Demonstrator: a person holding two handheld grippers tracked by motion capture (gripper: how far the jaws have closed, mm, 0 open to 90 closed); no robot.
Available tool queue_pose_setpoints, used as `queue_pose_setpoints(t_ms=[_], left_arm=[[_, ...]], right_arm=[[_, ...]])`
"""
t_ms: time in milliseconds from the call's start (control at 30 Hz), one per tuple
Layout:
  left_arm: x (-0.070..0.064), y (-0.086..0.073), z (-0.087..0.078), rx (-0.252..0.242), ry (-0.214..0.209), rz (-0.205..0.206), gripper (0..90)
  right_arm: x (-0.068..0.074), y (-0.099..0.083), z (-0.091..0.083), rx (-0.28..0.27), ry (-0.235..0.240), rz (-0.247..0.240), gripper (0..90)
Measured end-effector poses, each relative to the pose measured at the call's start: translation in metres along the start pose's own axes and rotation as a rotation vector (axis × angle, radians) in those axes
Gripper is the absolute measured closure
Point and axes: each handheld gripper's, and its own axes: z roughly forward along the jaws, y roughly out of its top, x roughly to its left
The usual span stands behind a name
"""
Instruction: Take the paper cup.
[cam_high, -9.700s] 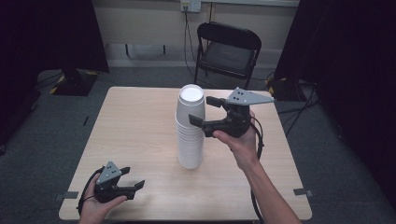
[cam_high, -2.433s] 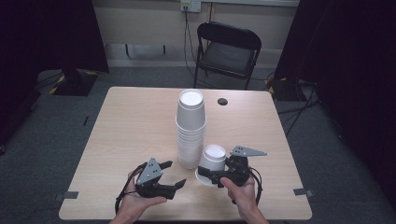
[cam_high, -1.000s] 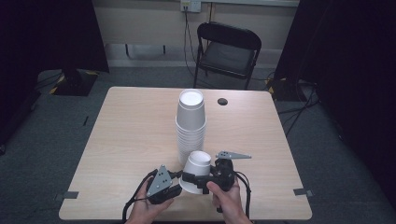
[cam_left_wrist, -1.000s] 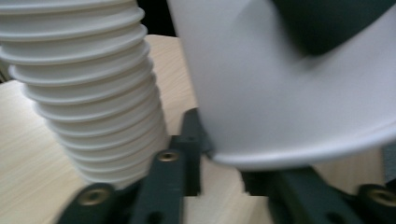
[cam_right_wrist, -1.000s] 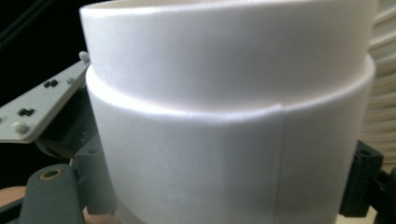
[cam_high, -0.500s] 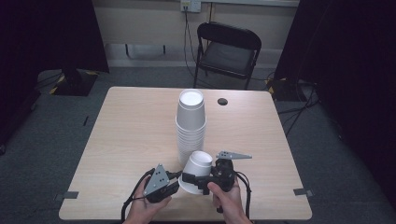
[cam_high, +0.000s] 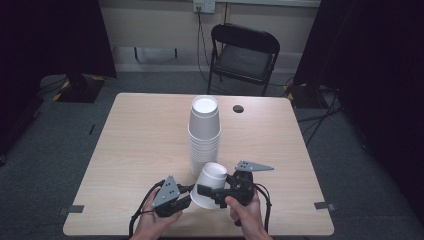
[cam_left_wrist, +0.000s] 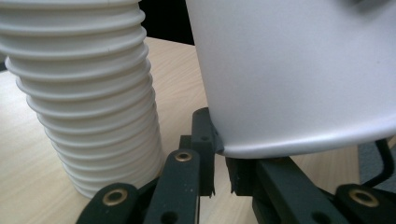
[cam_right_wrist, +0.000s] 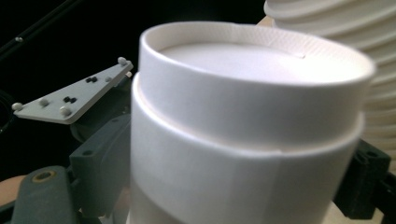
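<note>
My right gripper (cam_high: 206, 191) is clamped on a single white foam cup (cam_high: 210, 184), jaws across its side wall, cup tilted with the mouth facing up and away from me. In the right gripper view the cup (cam_right_wrist: 243, 140) sits between my jaws, rim up top. The cup is held off the worktop (cam_high: 140, 140) near my edge, just in front of the stack of cups (cam_high: 204, 132), which stands upright mid-worktop. Cup rim is very near the stack's base; can't tell if touching.

My left gripper (cam_high: 189, 192) comes in from the left, tips at the cup's bottom end. In the left gripper view the jaws are almost together with a narrow gap, right under the cup's bottom edge (cam_left_wrist: 299, 93); they seem to meet the base rim, but whether they pinch it I cannot tell. Stack (cam_left_wrist: 88, 102) is just to the left in that view.

Small dark disc (cam_high: 238, 108) lies on the worktop beyond the stack. Black folding chair (cam_high: 245, 52) behind the worktop.
</note>
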Motion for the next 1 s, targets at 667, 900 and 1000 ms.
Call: queue_pose_setpoints(t_ms=[667,900,1000], left_arm=[[0.014,0.005,-0.013,0.151,-0.068,-0.134,83.1],[0.018,0.001,-0.009,0.229,-0.057,-0.157,83.0],[0.02,-0.002,-0.005,0.265,-0.022,-0.173,82.9]], right_arm=[[-0.01,0.017,-0.029,-0.087,-0.045,-0.073,14.3],[-0.002,0.023,-0.035,-0.059,-0.074,-0.18,22.0],[0.005,0.026,-0.033,-0.016,-0.05,-0.246,24.7]])
